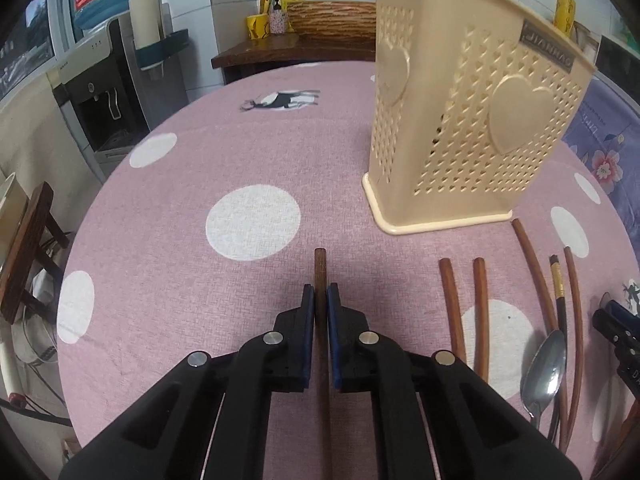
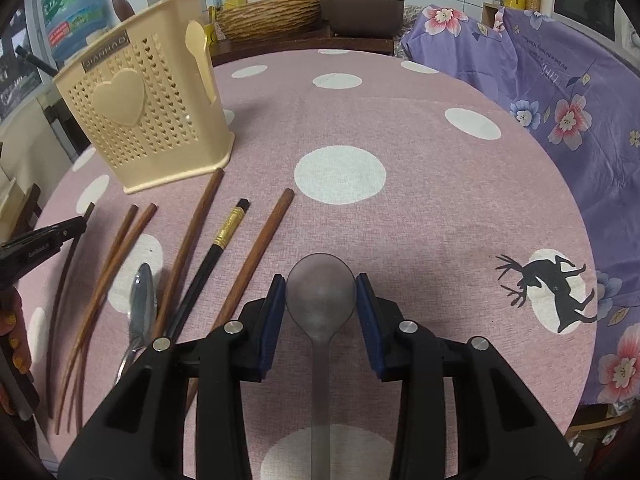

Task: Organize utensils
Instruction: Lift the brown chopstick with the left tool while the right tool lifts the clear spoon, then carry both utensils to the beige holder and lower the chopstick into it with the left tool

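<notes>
My left gripper (image 1: 320, 292) is shut on a dark brown chopstick (image 1: 320, 264) that lies on the pink dotted tablecloth (image 1: 240, 160); its tip sticks out past the blue pads. The beige perforated utensil holder (image 1: 460, 120) stands upright beyond it, to the right. My right gripper (image 2: 321, 280) grips the bowl of a grey translucent spoon (image 2: 320, 300), with both pads against its sides and the handle running back between the fingers. The holder (image 2: 148, 112) also shows at the upper left of the right wrist view.
Several brown chopsticks (image 2: 132, 240), a black chopstick with a gold band (image 2: 224, 240) and a metal spoon (image 2: 142, 304) lie between the two grippers. A purple floral cloth (image 2: 560, 100) borders the table on the right. A water dispenser (image 1: 104, 92) stands off the left edge.
</notes>
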`<state>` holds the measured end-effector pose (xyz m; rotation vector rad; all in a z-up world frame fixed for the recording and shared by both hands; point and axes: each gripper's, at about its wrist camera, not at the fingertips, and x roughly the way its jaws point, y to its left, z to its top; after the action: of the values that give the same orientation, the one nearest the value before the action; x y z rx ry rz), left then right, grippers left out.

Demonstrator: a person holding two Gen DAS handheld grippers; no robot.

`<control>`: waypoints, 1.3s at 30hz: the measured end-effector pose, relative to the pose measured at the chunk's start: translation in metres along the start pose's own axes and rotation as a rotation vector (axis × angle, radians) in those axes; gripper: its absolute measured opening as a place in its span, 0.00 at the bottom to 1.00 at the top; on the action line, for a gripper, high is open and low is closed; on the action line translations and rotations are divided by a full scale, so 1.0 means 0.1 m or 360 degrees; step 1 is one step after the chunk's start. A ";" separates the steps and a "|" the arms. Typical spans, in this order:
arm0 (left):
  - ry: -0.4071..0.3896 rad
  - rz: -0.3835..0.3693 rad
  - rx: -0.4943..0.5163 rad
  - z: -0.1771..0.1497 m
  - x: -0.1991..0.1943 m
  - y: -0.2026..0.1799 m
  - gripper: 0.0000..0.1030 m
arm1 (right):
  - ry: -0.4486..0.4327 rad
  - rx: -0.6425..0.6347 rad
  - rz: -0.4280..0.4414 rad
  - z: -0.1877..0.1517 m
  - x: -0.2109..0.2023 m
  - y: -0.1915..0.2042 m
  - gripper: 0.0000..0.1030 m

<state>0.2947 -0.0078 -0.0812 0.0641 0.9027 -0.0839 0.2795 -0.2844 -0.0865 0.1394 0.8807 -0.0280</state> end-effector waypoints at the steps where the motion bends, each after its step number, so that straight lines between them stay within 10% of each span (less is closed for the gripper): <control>1: -0.0028 -0.0005 0.0003 0.01 -0.07 0.00 0.08 | -0.0019 0.0002 0.0008 0.01 -0.04 0.00 0.36; 18: -0.0567 -0.0208 -0.0054 0.30 -1.59 0.17 0.08 | -0.0345 -0.0004 0.0329 0.32 -1.26 0.07 0.35; 33: -0.0688 -0.0247 -0.0032 0.38 -1.87 0.11 0.08 | -0.0367 -0.0054 0.0373 0.42 -1.36 0.17 0.35; 39: -0.0716 -0.0432 -0.0024 0.64 -2.12 0.07 0.08 | -0.0429 -0.0138 0.0465 0.74 -1.52 0.33 0.35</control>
<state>0.2144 0.0035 0.1247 -0.0898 0.4573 -0.3308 0.2422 -0.2662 0.0807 0.1776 0.5848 0.2587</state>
